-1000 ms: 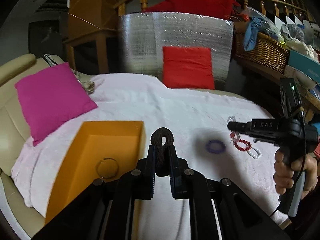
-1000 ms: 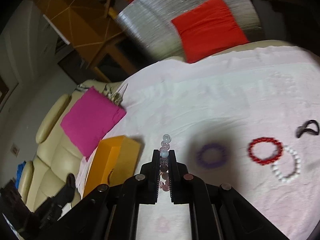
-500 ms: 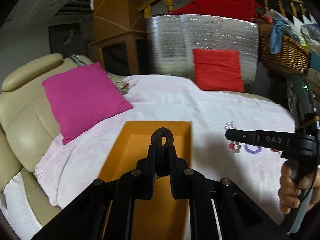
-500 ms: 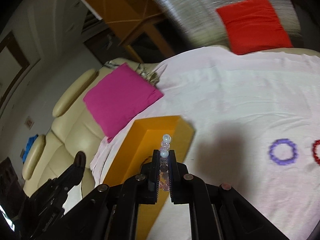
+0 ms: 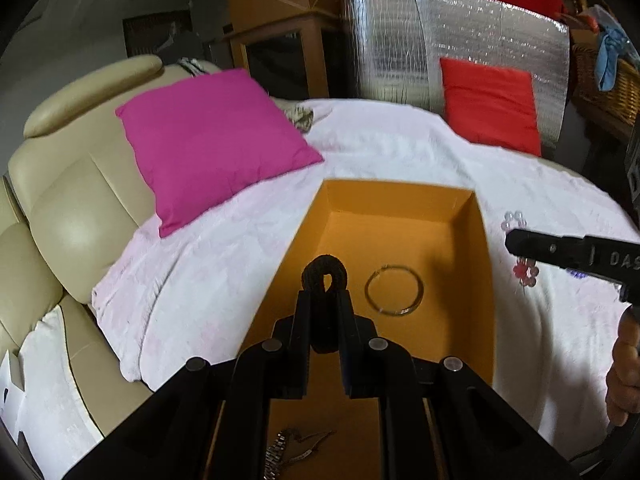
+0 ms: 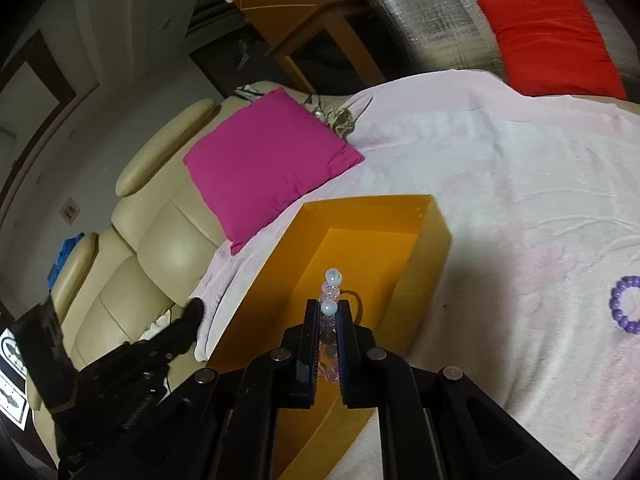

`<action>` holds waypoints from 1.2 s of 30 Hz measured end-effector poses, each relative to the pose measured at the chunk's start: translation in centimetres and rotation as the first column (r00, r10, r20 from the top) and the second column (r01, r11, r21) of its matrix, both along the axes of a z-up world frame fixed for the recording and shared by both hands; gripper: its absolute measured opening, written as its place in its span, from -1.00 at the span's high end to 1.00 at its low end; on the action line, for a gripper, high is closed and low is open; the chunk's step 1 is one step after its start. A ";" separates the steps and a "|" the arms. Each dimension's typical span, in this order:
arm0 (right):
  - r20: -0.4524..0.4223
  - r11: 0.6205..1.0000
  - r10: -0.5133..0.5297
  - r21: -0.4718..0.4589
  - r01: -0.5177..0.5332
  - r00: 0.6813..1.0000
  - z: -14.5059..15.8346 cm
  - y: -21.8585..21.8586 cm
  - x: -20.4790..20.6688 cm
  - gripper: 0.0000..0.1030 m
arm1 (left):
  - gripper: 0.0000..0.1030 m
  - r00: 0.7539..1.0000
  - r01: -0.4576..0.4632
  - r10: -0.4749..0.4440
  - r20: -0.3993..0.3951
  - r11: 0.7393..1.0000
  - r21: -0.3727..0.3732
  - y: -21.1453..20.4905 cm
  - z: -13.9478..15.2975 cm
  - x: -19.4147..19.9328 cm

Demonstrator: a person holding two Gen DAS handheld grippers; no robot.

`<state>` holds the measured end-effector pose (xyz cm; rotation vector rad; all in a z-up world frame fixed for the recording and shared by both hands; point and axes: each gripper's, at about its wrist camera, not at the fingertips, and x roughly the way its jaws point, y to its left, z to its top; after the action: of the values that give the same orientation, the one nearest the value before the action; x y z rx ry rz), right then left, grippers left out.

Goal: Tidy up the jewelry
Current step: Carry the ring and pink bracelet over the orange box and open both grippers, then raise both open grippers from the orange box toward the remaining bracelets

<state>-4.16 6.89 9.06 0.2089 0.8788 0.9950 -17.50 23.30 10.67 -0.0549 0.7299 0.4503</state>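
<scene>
**Two pieces over the box, drop pending**

Left gripper [image 5: 324, 296] hangs over the orange box [image 5: 466, 216], jaws pinched tight on a dark braided loop [image 5: 324, 274]. Right gripper [image 6: 329, 312] sits at the box's near edge, jaws closed on a clear bead bracelet [image 6: 332, 280].

Already in the box: 1 thin metal bangle [image 5: 394, 290], plus 1 chain-like piece [image 5: 294, 446] at the near end, partly hidden.

Left out on the white sheet [image 6: 520, 184]: 1 purple bead bracelet [image 6: 624, 310] for sure; others may lie off-frame.

Tally: 2 in, 2 in grip & not released, at least 1 to go. Roughly halfway, I'd judge.
</scene>
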 end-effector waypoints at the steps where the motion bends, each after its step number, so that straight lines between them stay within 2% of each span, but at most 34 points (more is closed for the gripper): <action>1: 0.001 1.000 0.005 -0.004 -0.005 1.000 -0.1 0.3 -0.1 0.83 | 0.76 1.000 -0.001 0.001 -0.008 1.000 -0.001 0.1 -0.3 0.1; 11: 0.018 0.994 0.081 -0.072 -0.080 0.997 -1.6 2.4 -2.2 0.83 | 0.76 0.997 -0.016 0.014 -0.077 1.000 -0.017 0.9 -3.5 1.3; 22: 0.015 0.982 0.140 -0.129 -0.137 0.990 -2.9 3.6 -4.0 0.81 | 0.75 0.995 -0.038 0.040 -0.091 0.999 0.023 1.0 -4.0 1.4; 27: -0.015 0.975 0.161 -0.149 -0.162 0.987 -3.4 3.6 -4.5 0.77 | 0.66 0.991 -0.067 0.073 -0.112 0.996 0.051 0.9 -4.1 1.4; 31: -0.005 0.980 0.138 -0.144 -0.138 0.990 -2.9 2.7 -4.2 0.77 | 0.17 0.990 -0.084 0.091 -0.110 0.995 0.061 0.7 -3.8 1.3; 36: -0.001 0.993 0.054 -0.108 -0.054 0.999 -1.7 -0.1 -2.8 0.77 | -0.02 0.992 -0.077 0.084 -0.093 0.994 0.080 -0.4 -2.9 1.3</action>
<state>-6.91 6.83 7.32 0.0922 0.9381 0.9947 -16.21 22.89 7.80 0.0088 0.8066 0.5603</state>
